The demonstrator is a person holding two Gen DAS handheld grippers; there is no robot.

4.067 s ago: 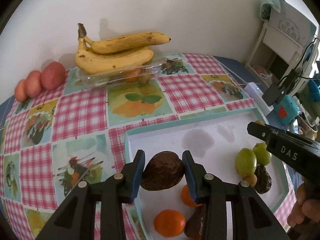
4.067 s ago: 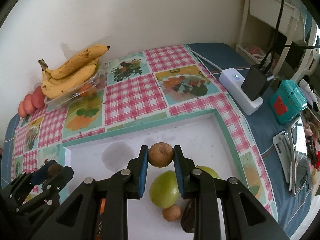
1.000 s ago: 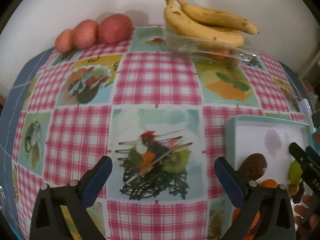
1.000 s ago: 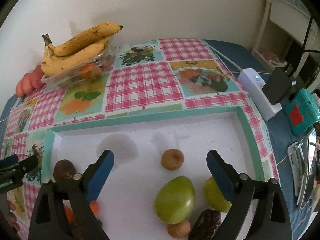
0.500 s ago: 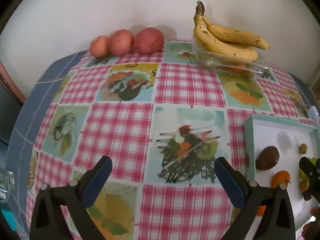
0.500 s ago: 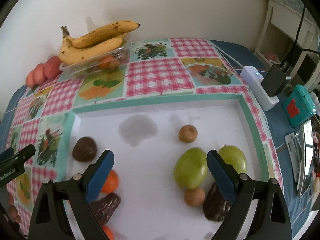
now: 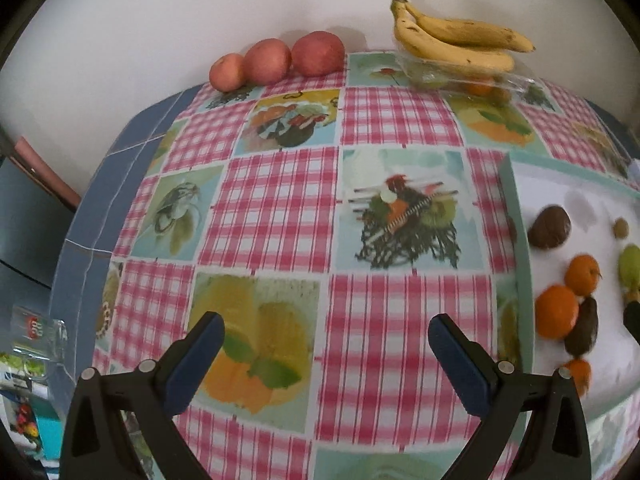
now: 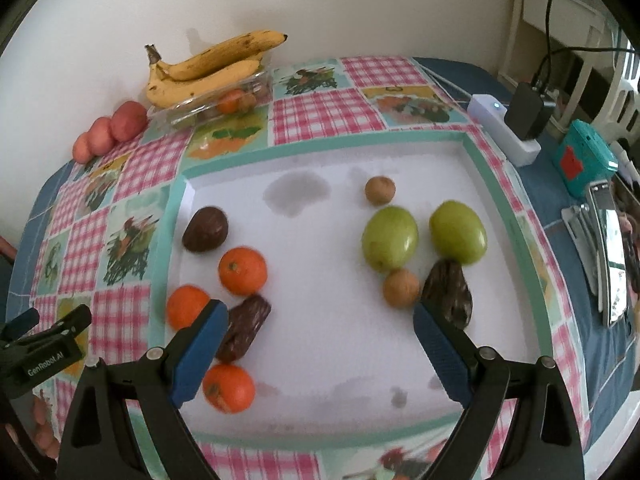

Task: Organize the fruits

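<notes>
A white tray with a teal rim (image 8: 320,146) holds the fruit. On its left side lie a dark brown fruit (image 8: 206,229), three oranges (image 8: 243,271) and another dark fruit (image 8: 244,332). On its right side are two green fruits (image 8: 390,238), two small brown ones (image 8: 380,190) and a dark wrinkled one (image 8: 448,294). My right gripper (image 8: 320,316) hangs open above the tray's near half, empty. My left gripper (image 7: 326,336) is open and empty over the checked tablecloth, left of the tray (image 7: 516,216).
Bananas (image 7: 452,44) rest on a clear plastic box of fruit at the back by the wall, with three red fruits (image 7: 280,60) to their left. A glass (image 7: 36,332) stands at the table's left edge. A power strip (image 8: 504,128) and teal box (image 8: 584,156) sit right of the tray.
Both grippers let go of their fruit, which now lies on the tray, and opened. Over the last second both drew back from the tray, the left one also shifting leftwards.
</notes>
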